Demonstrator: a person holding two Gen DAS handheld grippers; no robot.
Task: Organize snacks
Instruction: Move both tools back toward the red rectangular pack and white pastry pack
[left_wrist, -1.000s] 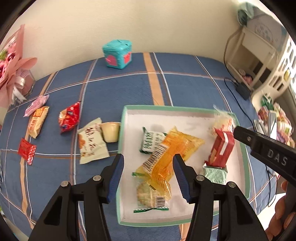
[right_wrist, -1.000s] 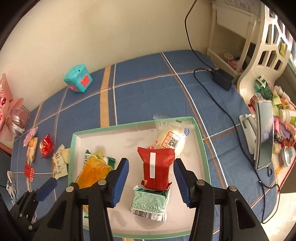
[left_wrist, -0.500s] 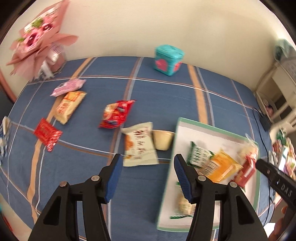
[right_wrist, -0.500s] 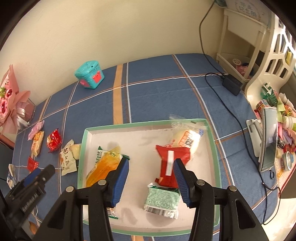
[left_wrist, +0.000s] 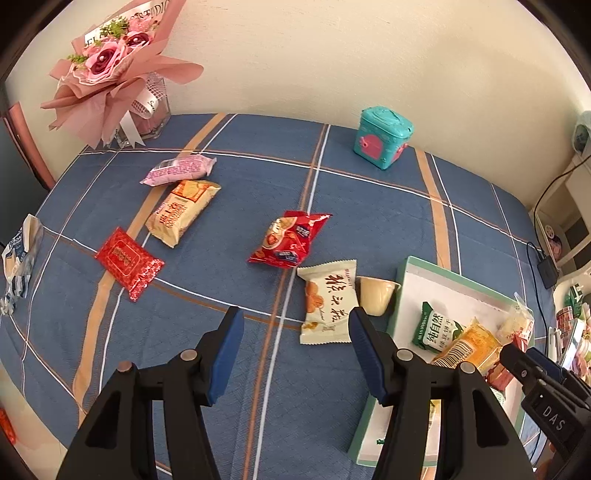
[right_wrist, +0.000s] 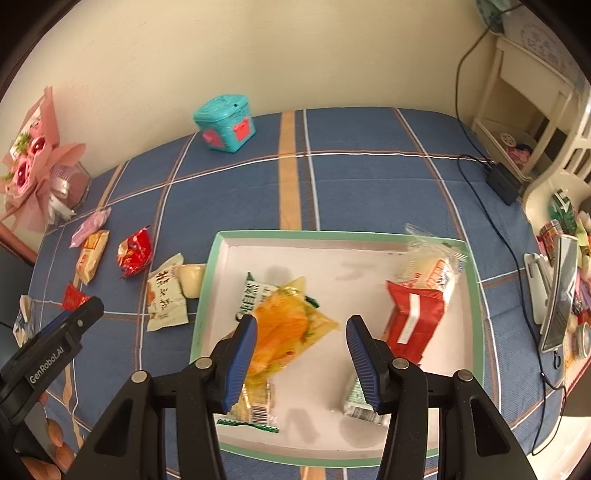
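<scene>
- The left gripper (left_wrist: 295, 334) is being held pointing steeply downward, jaws parted, nothing between them.
- The right gripper (right_wrist: 300, 341) is being angled down likewise, jaws apart and gripping nothing.

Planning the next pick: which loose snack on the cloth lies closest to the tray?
The small cream cup, lying on its side right against the tray edge. The white packet sits beside it, one step farther; the others lie well away.

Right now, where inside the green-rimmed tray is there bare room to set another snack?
Bare white floor lies along the green-rimmed tray's far wall, and between the orange packet and red packet. The near-left corner is crowded with stacked packets.
</scene>
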